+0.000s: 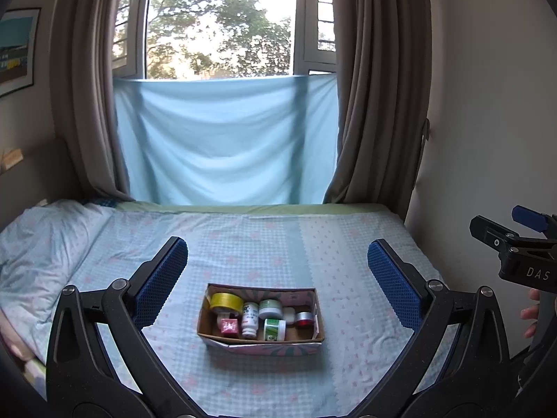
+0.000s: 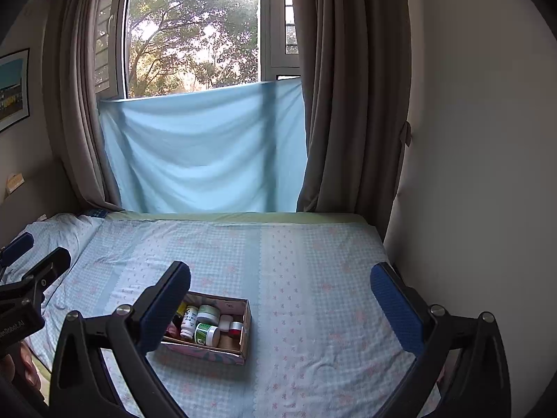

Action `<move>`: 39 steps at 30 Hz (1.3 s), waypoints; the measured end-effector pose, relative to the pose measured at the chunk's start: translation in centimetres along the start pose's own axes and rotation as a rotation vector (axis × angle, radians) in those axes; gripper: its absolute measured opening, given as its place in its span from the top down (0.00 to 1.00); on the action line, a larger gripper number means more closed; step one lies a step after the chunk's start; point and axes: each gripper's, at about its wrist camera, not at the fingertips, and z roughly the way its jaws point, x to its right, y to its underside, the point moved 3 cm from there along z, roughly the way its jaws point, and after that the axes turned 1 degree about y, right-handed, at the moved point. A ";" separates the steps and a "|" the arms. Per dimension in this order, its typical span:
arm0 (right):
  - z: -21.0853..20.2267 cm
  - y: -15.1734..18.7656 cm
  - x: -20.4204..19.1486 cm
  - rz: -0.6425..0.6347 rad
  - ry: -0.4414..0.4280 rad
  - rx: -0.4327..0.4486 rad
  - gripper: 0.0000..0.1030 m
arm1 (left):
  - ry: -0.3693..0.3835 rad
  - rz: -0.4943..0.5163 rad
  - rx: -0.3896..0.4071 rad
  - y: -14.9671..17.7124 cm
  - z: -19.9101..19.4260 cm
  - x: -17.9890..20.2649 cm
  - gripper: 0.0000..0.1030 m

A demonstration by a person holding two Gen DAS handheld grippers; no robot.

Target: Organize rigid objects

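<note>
Two spread, empty grippers, our left (image 1: 277,261) and right (image 2: 280,287), hover above one shallow cardboard box (image 1: 261,339) lying crosswise on the checked bedsheet (image 1: 348,244), holding a yellow tape roll (image 1: 227,301) and small jars (image 1: 271,308).

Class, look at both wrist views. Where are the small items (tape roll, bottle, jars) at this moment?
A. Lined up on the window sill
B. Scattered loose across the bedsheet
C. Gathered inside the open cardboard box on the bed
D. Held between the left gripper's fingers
C: the yellow tape roll, white bottle and green-lidded jars all sit inside the cardboard box on the bed, while both grippers are open and hold nothing.
</note>
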 end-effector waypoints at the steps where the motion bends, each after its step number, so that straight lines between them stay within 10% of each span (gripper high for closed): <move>1: 0.0 0.0 0.0 0.000 0.000 0.000 0.00 | 0.001 0.001 0.001 0.0 0.0 0.0 0.00; 39: 1.1 0.3 -1.1 0.012 0.017 -0.024 0.00 | -0.064 0.002 0.078 -0.2 0.1 -1.2 0.00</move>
